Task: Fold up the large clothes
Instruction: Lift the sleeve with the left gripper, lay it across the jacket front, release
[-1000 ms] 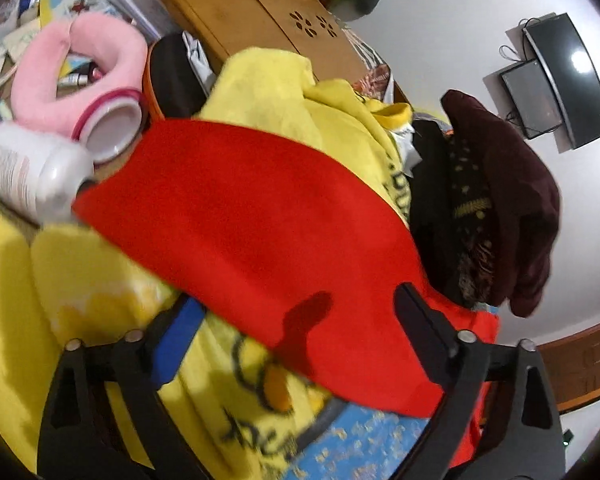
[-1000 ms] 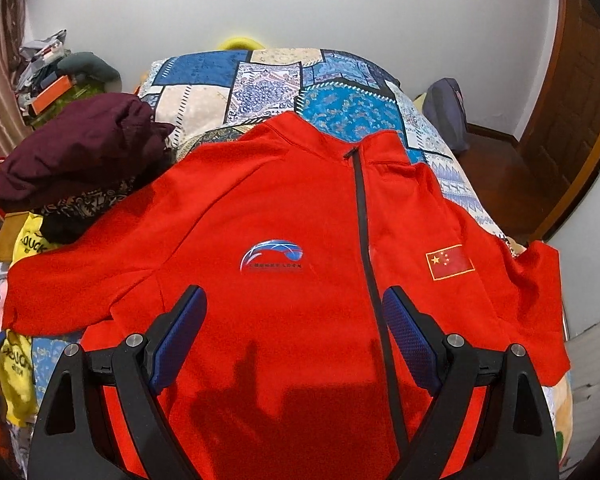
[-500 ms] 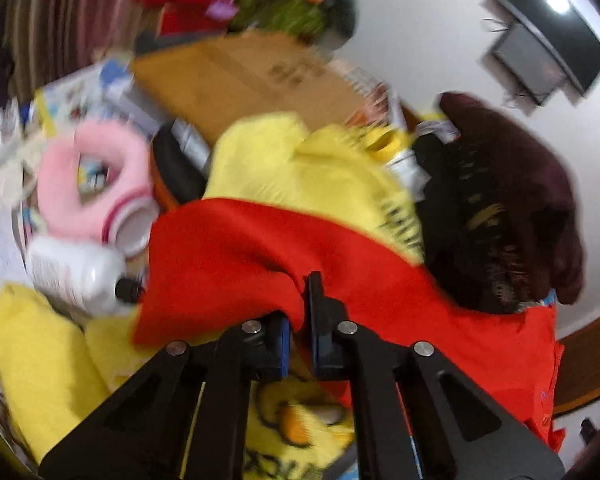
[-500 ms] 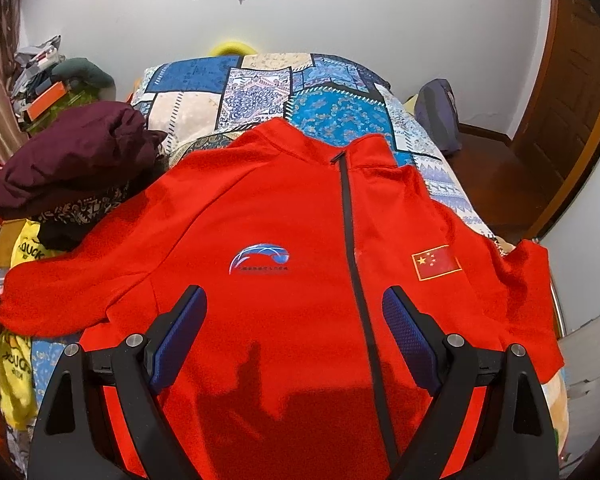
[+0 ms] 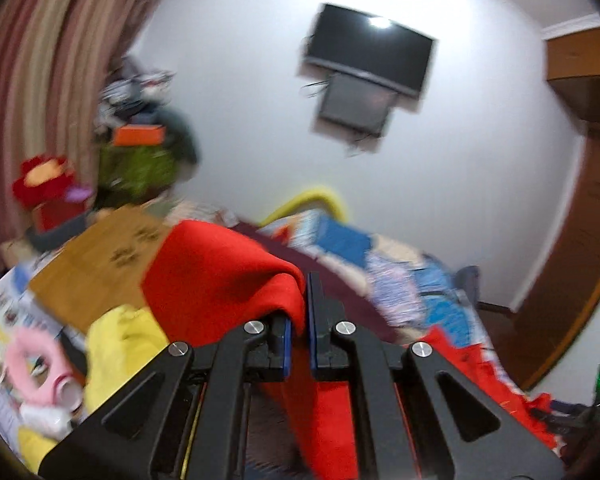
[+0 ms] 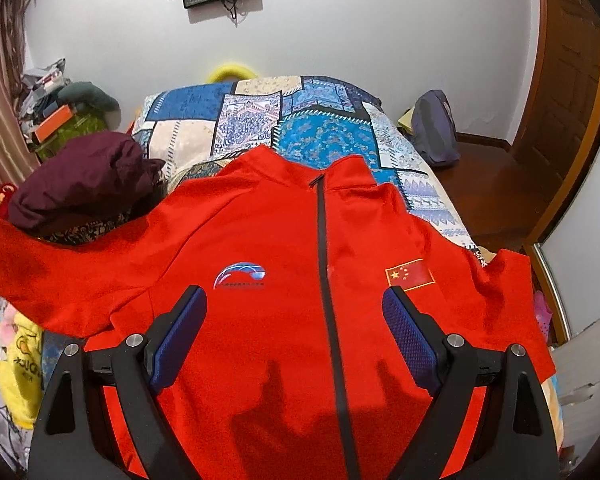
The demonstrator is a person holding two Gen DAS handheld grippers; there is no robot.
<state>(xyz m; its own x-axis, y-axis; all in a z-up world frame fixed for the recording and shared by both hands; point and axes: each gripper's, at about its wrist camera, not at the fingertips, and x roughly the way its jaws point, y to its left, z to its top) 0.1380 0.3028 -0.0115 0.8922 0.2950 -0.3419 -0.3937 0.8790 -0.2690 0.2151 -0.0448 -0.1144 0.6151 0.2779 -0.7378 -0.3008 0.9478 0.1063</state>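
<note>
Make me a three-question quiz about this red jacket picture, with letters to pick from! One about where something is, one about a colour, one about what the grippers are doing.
1. Where does the red jacket lie?
A. on the patchwork bed
B. on the floor
C. on a chair

2. What colour is the bundle of clothes beside the jacket's shoulder?
A. white
B. dark maroon
C. green

3. What is the left gripper doing?
A. hanging open
B. pinching a jacket sleeve
C. holding a bottle

Answers:
1 A, the blue patchwork bed shows past the collar.
2 B, the heap is dark maroon.
3 B, red cloth is pinched between its closed fingers, while the right gripper stands open above the jacket.
</note>
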